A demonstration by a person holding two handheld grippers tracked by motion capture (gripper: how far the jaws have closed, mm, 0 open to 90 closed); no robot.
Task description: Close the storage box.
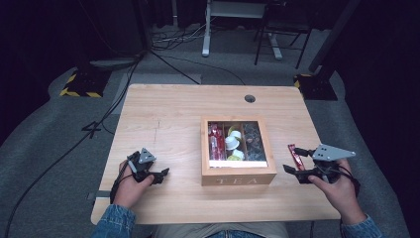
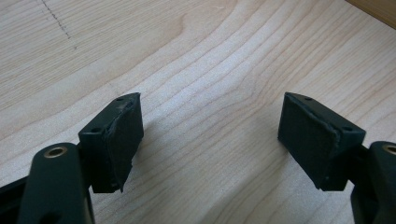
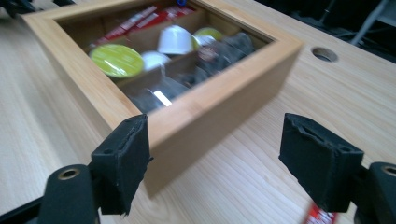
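Observation:
A wooden box (image 1: 238, 176) lettered TEA stands mid-table with a clear window in its top. Through it I see red sachets (image 1: 214, 141), white and yellow capsules (image 1: 233, 143) and dark tea bags (image 1: 254, 140) in separate compartments. My right gripper (image 1: 292, 161) is open just right of the box, and a red sachet (image 1: 293, 150) lies on the table by its jaws. In the right gripper view the open gripper (image 3: 215, 135) faces the box's corner (image 3: 219, 95), with the red sachet (image 3: 320, 217) under the right-hand jaw. My left gripper (image 1: 159, 171) rests open on the table left of the box, over bare wood (image 2: 210, 121).
A round cable hole (image 1: 250, 98) sits near the table's (image 1: 163, 119) far edge. Beyond the table are grey floor, cables and stand legs. Bare wood stretches across the left and far parts of the table.

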